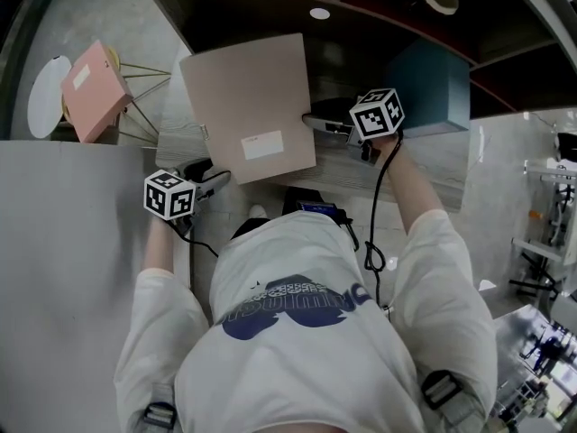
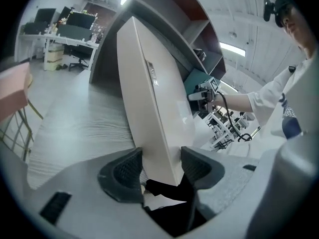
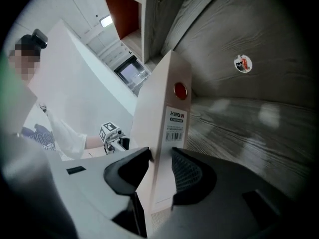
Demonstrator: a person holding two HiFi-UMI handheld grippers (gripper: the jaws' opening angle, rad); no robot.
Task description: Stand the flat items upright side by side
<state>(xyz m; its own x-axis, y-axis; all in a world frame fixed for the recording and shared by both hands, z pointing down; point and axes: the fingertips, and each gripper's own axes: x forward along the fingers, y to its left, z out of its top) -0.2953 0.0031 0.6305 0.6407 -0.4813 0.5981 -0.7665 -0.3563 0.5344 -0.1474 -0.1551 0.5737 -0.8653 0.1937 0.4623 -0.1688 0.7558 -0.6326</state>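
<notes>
- The beige file box [image 1: 248,102] sits at about 12 o'clock in the head view, over the wooden desk [image 1: 171,133]. Its broad face is turned up toward the camera and carries a white label [image 1: 262,144].
- The left gripper [image 1: 216,180] is at the box's 7 o'clock corner. In the left gripper view its jaws [image 2: 162,166] stand fairly wide, with both pads pressed against the thick end of the box [image 2: 154,108], which leans away from them.
- The right gripper [image 1: 320,123] meets the box at its 3 o'clock edge. In the right gripper view its jaws [image 3: 160,168] are narrower and clamp the thin spine panel [image 3: 167,133], which bears a red round dot and a barcode sticker.
- A pink box [image 1: 94,88] leans on a wire rack [image 1: 144,97] at 10 o'clock, well apart from the beige one.
- A teal box [image 1: 433,84] stands at 2 o'clock, just beyond the right gripper.
</notes>
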